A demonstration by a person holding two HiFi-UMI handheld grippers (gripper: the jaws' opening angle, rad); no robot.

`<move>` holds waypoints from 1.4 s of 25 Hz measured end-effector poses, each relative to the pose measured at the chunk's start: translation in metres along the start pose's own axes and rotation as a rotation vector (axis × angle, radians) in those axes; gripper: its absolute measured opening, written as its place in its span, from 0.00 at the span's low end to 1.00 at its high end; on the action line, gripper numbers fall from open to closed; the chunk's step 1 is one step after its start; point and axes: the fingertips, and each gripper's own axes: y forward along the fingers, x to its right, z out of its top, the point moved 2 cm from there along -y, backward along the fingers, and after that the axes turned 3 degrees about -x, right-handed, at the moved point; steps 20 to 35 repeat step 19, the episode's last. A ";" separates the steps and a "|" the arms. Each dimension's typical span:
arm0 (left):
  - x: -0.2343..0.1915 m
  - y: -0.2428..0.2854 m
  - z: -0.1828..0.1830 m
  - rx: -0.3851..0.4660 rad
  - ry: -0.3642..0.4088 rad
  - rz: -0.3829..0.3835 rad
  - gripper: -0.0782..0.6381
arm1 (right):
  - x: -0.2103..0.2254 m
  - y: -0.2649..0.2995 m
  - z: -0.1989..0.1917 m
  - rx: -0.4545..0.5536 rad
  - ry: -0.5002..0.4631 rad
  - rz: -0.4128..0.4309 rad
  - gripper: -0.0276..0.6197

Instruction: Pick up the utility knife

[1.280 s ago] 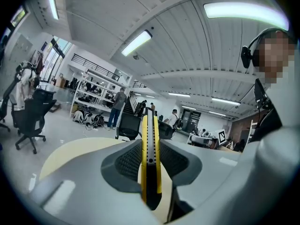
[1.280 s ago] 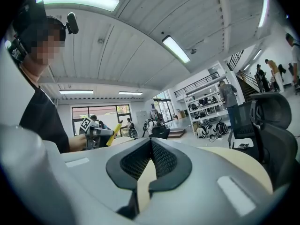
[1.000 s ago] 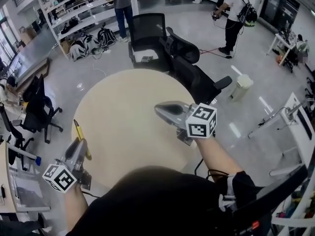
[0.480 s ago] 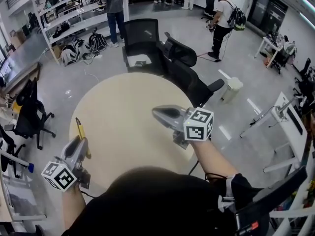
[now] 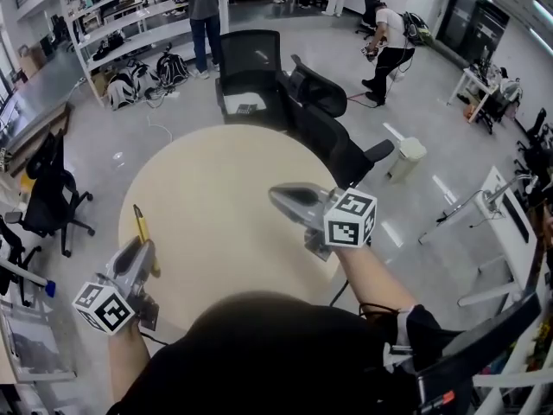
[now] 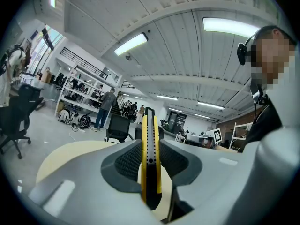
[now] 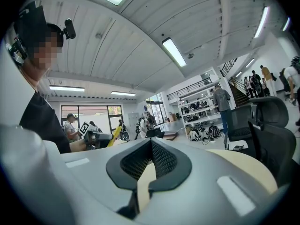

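Observation:
The utility knife [image 5: 141,232], yellow with a black spine, is clamped upright between the pads of my left gripper [image 5: 141,249], off the table's left near edge. In the left gripper view the knife [image 6: 150,158] stands on edge between the two pads, and my left gripper [image 6: 150,146] is shut on it. My right gripper [image 5: 278,195] hovers over the table's near right part, its jaws together with nothing in them. In the right gripper view my right gripper [image 7: 150,143] shows its pads meeting at the tip, and the yellow knife [image 7: 114,136] is small at the left.
A round beige table [image 5: 216,171] fills the middle. Black office chairs [image 5: 251,67] stand behind it, another chair [image 5: 47,188] at the left. A small white bin [image 5: 409,156] sits at the right. Shelves [image 5: 130,24] and several people are at the far end.
The head view has swung a little. Both grippers have shifted slightly near the table's near edge. The knife stays in the left gripper.

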 end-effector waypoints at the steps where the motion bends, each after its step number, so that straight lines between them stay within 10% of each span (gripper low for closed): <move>1: 0.001 0.000 0.000 -0.001 -0.002 0.004 0.27 | 0.000 0.000 0.001 -0.003 0.000 0.003 0.06; 35: 0.000 -0.007 -0.002 -0.003 -0.017 0.034 0.27 | 0.002 0.007 0.001 -0.007 0.007 0.035 0.06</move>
